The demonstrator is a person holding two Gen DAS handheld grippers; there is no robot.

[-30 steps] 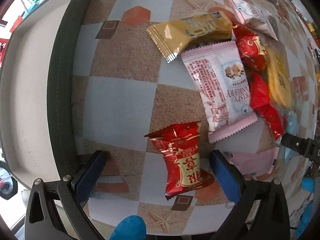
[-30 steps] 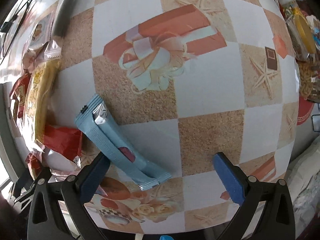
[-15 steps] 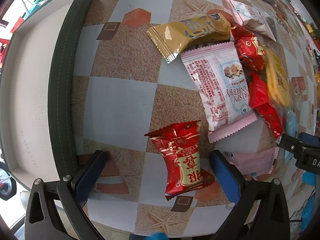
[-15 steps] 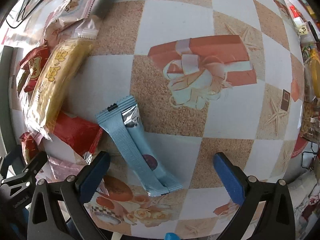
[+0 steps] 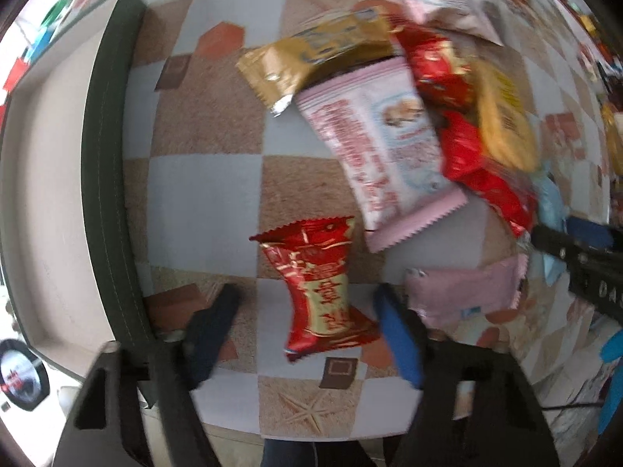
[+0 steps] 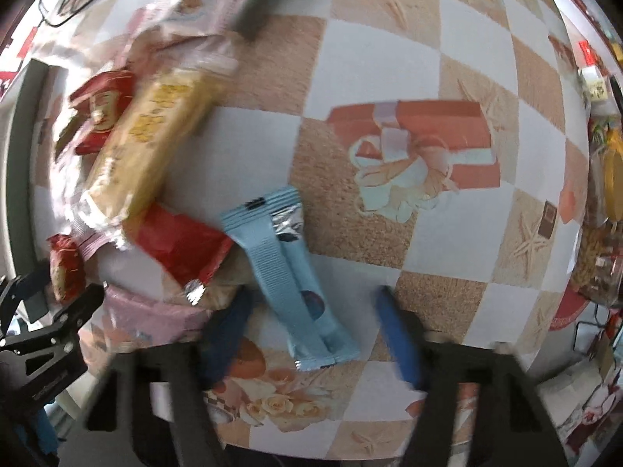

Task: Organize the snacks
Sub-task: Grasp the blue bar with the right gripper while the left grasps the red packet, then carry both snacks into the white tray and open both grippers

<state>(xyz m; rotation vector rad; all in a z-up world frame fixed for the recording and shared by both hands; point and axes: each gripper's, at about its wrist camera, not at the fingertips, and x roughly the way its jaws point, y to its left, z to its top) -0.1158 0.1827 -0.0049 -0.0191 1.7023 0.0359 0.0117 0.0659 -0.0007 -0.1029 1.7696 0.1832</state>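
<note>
L gripper (image 5: 305, 311): jaws narrowing vs 0.5 s ago, not yet pinching red candy pack (image 5: 319, 284).
R gripper (image 6: 313, 313): likewise closing round blue snack sachet (image 6: 288, 268); pickups starting.

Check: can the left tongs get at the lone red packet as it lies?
Probably yes. The red packet lies flat on the tablecloth between the open left tongs, apart from the pink packet, with nothing over it. The blur leaves contact unclear.
</note>
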